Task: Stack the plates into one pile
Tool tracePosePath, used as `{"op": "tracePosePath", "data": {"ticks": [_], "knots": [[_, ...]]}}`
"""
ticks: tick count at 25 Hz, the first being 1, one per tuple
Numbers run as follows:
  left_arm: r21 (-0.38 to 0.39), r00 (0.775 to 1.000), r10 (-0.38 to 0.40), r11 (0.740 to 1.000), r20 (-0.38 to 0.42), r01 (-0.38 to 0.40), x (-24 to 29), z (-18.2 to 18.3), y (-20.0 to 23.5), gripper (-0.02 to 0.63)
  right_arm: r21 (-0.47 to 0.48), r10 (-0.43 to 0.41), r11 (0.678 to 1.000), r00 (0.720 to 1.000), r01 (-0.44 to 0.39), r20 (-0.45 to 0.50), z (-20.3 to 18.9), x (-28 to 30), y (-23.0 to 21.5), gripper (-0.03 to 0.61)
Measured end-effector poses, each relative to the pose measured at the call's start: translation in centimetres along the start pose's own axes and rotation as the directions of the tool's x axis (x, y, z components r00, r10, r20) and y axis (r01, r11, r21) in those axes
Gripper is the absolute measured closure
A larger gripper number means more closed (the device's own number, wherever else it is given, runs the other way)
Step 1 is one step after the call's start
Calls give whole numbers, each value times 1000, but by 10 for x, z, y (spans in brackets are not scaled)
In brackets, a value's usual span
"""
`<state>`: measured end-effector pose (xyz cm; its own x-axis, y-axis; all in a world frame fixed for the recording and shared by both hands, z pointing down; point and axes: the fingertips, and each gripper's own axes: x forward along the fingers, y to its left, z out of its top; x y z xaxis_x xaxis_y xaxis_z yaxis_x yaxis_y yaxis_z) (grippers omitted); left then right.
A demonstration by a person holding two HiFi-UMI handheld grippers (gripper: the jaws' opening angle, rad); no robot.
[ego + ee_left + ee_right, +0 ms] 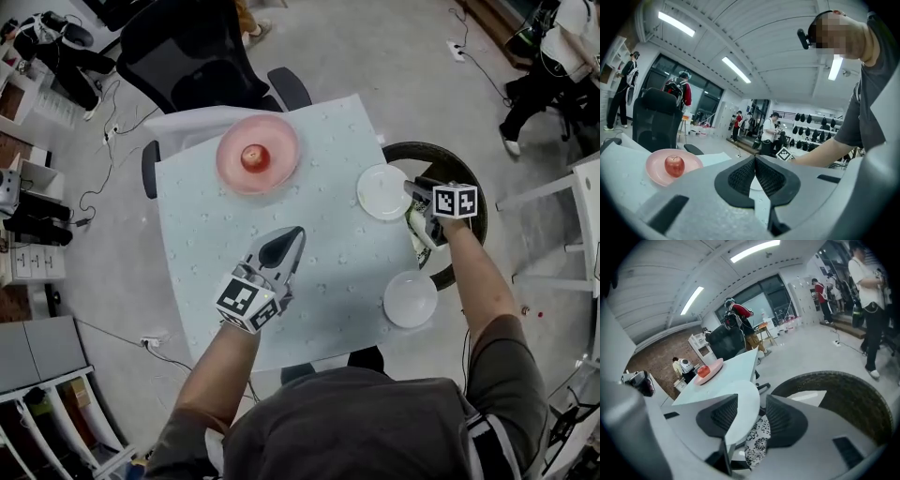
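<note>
Two white plates lie on the pale blue table (319, 262): one at the right edge (382, 191), one nearer me (410, 299). A pink plate (230, 159) with a red apple (253, 157) stands at the far side. My right gripper (414, 208) hovers at the table's right edge beside the farther white plate. Seen from the right gripper view, that gripper (752, 399) is open with the white plate's (740, 413) rim between its jaws, a gap showing on the right. My left gripper (289, 234) is over the table's middle, its jaws (755, 158) shut on nothing.
A dark round basket (464, 169) stands right of the table, with a black-and-white patterned thing (757, 439) in it. A black office chair (197, 56) is at the far side. People stand around the room and cables lie on the floor.
</note>
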<state>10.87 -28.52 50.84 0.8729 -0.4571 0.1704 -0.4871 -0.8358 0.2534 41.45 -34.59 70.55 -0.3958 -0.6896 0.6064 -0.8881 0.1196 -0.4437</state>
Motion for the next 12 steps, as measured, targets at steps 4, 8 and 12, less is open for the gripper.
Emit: {"op": "tracePosePath", "data": {"ticks": [4,8,12], "knots": [[-23,1000,-6,1000,-4,6,8,-8,3,607,67,33,997,999,-31,-28,-10,17,-3,404],[-48,1000,-11,999,-2,11,7,-13,6,607,119,51,992,997,-45,-50,-19,24,-3,482],[-60,1000,-9,998,2,9,-1,-13,9,607,144,73,987,996,-65,-46,-16,18,3,506]]}}
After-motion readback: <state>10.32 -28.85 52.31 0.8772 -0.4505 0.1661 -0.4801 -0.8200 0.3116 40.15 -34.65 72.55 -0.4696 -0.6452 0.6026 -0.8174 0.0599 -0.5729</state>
